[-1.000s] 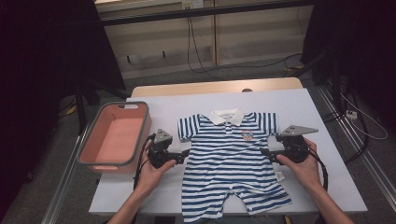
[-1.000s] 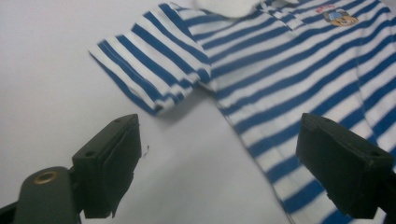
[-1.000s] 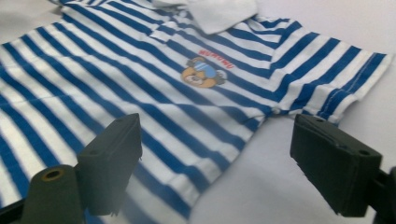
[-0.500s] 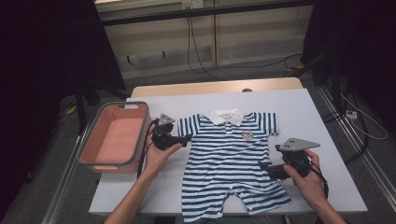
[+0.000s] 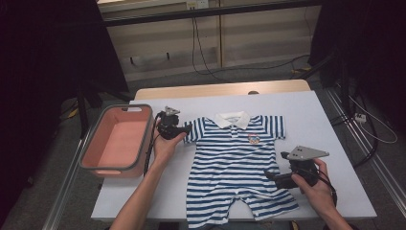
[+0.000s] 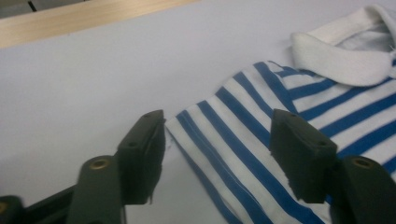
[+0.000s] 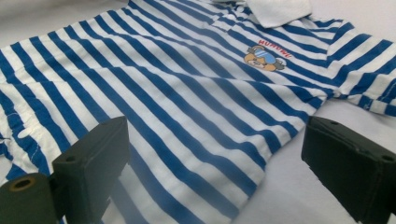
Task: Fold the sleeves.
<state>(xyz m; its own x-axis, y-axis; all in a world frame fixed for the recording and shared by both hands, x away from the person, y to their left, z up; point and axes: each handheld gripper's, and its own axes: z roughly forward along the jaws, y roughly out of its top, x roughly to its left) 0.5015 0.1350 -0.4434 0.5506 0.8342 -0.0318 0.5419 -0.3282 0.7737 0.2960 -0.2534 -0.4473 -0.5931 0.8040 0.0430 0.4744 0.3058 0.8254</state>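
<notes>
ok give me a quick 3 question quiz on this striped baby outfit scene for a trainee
1. True or false: the left tongs are shut on the collar of the striped romper.
2. Which part of the romper lies between the open jaws of the left tongs: A the sleeve, B a leg, C the bear badge?
3. What sits at the left edge of the table, and does it hold anything?

Key
1. False: the jaws stand open at the sleeve edge.
2. A
3. A pink basket; it looks empty.
</notes>
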